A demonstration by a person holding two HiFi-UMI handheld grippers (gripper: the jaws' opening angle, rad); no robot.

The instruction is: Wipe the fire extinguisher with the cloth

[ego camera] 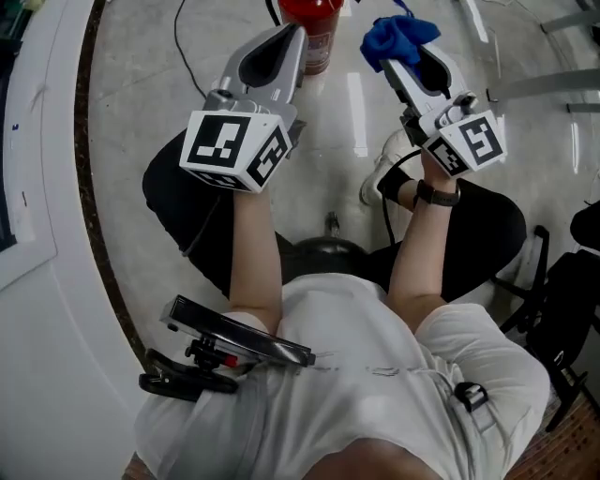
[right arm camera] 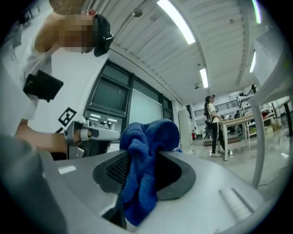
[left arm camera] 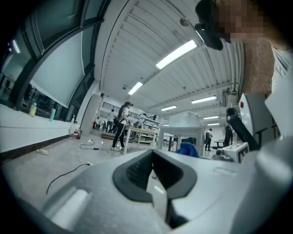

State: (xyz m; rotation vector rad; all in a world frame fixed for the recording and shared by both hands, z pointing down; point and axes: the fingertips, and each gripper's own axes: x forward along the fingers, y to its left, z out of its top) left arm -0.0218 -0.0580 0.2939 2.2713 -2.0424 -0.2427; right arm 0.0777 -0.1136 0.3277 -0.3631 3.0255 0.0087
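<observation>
The red fire extinguisher (ego camera: 314,26) stands on the floor at the top edge of the head view, only its lower body showing. My left gripper (ego camera: 296,36) is held just left of it, jaws shut with nothing between them (left arm camera: 154,179). My right gripper (ego camera: 395,62) is raised to the right of the extinguisher and is shut on a bunched blue cloth (ego camera: 398,36). In the right gripper view the cloth (right arm camera: 145,160) hangs out of the jaws, with the left gripper (right arm camera: 91,134) beyond it. The left gripper view shows the cloth (left arm camera: 187,149) to its right. Neither gripper view shows the extinguisher.
A black cable (ego camera: 187,58) runs over the pale floor to the left of the extinguisher. A white curved wall base (ego camera: 47,206) bounds the left side. Black stand legs (ego camera: 558,309) are at the right. Distant tables and a walking person (left arm camera: 121,125) fill the hall.
</observation>
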